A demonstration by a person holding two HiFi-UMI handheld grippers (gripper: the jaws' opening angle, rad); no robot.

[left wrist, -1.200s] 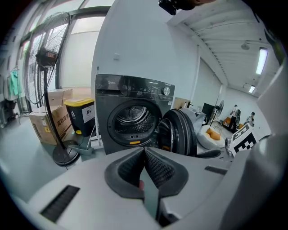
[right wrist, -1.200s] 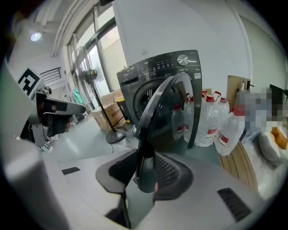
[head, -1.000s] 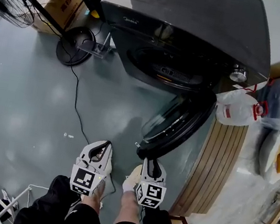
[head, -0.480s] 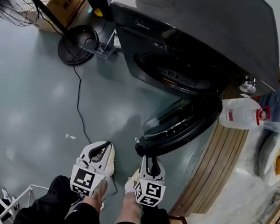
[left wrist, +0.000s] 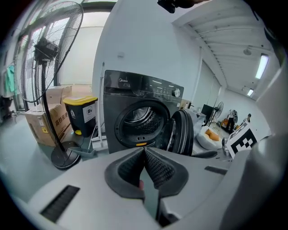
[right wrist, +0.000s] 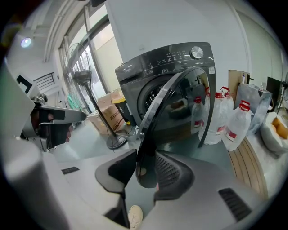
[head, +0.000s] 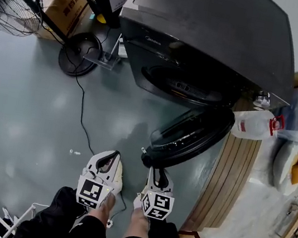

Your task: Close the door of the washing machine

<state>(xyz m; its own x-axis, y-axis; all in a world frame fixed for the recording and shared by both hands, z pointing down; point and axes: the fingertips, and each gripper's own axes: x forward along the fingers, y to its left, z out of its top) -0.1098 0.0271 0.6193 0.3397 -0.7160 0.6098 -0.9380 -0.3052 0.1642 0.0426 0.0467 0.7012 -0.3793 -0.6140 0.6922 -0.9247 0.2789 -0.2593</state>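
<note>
Grey glossy floor [head: 20, 111] under open door [head: 192, 133]

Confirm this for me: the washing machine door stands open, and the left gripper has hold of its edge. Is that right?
Not quite. The washing machine door does stand open, but the right gripper has hold of its edge, as the right gripper view shows. The left gripper is shut on nothing.

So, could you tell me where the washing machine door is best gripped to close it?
The free rim farthest from the washing machine, taken edge-on from the front: the door stands open with that thin rim outermost, where the right gripper clamps it.
</note>
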